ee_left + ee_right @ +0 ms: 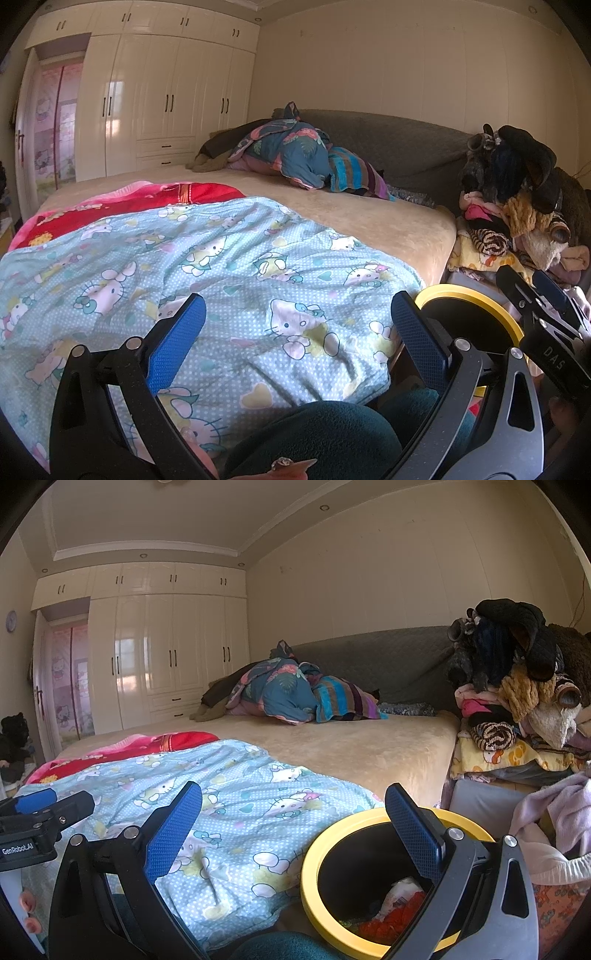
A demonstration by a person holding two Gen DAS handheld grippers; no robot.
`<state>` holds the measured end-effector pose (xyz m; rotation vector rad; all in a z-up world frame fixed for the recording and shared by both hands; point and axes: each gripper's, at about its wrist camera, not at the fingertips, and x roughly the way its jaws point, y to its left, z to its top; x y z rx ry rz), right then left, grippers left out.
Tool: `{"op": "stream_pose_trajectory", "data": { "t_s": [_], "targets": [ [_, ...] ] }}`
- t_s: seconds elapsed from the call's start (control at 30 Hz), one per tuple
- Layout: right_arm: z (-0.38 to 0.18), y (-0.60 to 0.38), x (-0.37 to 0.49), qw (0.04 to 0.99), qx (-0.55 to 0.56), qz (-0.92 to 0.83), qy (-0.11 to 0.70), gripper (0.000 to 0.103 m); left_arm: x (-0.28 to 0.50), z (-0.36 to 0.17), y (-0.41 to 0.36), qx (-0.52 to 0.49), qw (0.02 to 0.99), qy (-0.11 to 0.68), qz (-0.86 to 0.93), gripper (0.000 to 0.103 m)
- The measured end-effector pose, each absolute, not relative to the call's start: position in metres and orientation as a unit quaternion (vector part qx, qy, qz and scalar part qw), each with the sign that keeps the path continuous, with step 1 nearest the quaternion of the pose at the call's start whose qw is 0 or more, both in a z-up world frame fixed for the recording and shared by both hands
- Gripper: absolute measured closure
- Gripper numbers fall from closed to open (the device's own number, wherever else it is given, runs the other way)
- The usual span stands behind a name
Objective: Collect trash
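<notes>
Both our left hand-held gripper [297, 325] and right hand-held gripper [293, 812] gape wide and empty, while the trash [397, 910], crumpled wrappers we judge light and soft, lies in the yellow-rimmed bin [314, 849] at five o'clock, best pinched at a loose fold.

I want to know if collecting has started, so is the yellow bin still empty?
No, the right wrist view shows white and red trash lying at the bottom of the bin.

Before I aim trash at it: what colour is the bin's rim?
Yellow, with a black inside; the bin shows best in the right wrist view.
</notes>
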<state>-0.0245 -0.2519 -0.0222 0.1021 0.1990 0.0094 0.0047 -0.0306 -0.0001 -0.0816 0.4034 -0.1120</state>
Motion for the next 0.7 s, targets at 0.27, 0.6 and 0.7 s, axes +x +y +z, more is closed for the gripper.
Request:
{"op": "stream_pose_trajectory", "data": {
  "t_s": [0.27,0.6,0.7],
  "targets": [
    [-0.010,-0.227,-0.009,0.994,0.029,0.018,0.102,0.006,0.003,-0.003,-0.009,-0.082,0.975,0.199,-0.046,0.011],
    [0.002,0.008,0.077,0.916,-0.017,0.299,0.266,0.006,-0.002,-0.031,0.227,-0.140,0.913,0.260,0.281,0.011],
    [-0.018,0.071,0.089,0.882,-0.052,0.343,0.319,0.006,-0.018,-0.065,0.311,-0.163,0.859,0.308,0.374,0.011]
  ]
}}
